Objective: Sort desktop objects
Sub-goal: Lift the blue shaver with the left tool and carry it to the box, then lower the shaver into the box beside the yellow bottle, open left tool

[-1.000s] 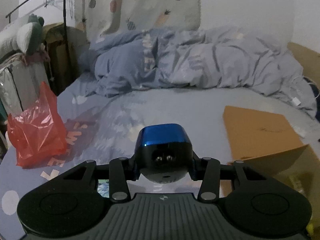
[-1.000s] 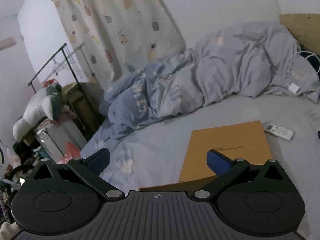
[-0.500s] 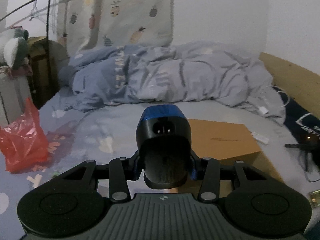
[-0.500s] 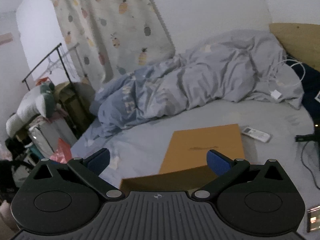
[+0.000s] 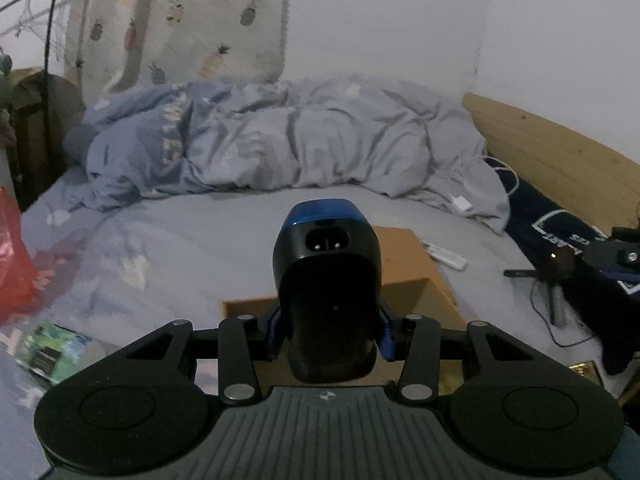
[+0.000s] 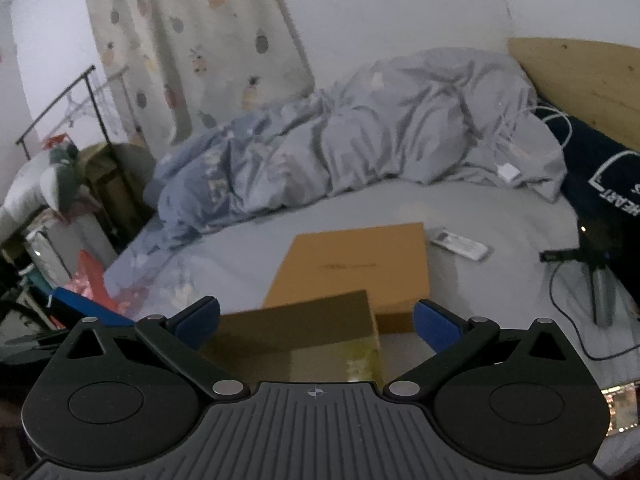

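My feed is dim and bluish in both views, with flat indoor light and no clear source that I can place. Noise grains the white wall (image 5: 380,40) across the top of each frame. The fisheye bends straight lines near the borders, and the corners go black. In the left wrist view the red bag (image 5: 12,264) at the left edge smears with blur, and the duvet (image 5: 280,140) looks soft. The black object (image 5: 326,288) held close to the lens loses detail in shadow. In the right wrist view the curtain (image 6: 192,40) is hazy.
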### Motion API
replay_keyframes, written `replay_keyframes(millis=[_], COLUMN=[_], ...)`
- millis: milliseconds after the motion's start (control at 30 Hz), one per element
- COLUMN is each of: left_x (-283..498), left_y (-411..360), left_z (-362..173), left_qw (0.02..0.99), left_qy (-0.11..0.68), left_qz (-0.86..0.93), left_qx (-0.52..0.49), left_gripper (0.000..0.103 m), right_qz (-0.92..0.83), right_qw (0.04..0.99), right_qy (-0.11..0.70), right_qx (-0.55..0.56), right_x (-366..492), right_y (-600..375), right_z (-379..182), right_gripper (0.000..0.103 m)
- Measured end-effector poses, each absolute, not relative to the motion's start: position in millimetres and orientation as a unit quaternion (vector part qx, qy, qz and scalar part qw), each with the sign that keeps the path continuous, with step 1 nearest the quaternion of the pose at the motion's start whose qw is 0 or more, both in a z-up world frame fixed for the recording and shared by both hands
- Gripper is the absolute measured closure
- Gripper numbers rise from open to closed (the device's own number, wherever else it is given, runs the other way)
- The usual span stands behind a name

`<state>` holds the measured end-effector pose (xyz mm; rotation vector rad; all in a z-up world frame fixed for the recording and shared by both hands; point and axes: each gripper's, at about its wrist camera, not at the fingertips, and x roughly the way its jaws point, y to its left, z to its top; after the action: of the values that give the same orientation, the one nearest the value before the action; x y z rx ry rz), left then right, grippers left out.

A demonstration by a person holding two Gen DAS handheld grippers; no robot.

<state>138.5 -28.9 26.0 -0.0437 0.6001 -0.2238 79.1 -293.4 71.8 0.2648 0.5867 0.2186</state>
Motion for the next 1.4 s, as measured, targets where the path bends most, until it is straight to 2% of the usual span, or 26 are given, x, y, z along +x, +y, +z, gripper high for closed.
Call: replay_keyframes(millis=[967, 1400], left_x=[134.1, 135.9], left_y=[-80.6, -91.8], left_z=[-63.1, -93.5], left_qw=[0.911, 0.893], left_qy=[0.394, 0.436], left_qz=[-0.122, -0.113], left_qx=[-0.003, 0.006], left_gripper=[0.056, 0.057], right_qz=[0.095, 0.1], right_qw=[0.919, 0.913], right_qy=[0.365, 0.386], right_qx=[0.111, 0.091], right_x=[79.5, 80.1], right_y=[-291.4, -287.7], right_z=[-26.9, -43.9], right_gripper=[0.0, 0.0])
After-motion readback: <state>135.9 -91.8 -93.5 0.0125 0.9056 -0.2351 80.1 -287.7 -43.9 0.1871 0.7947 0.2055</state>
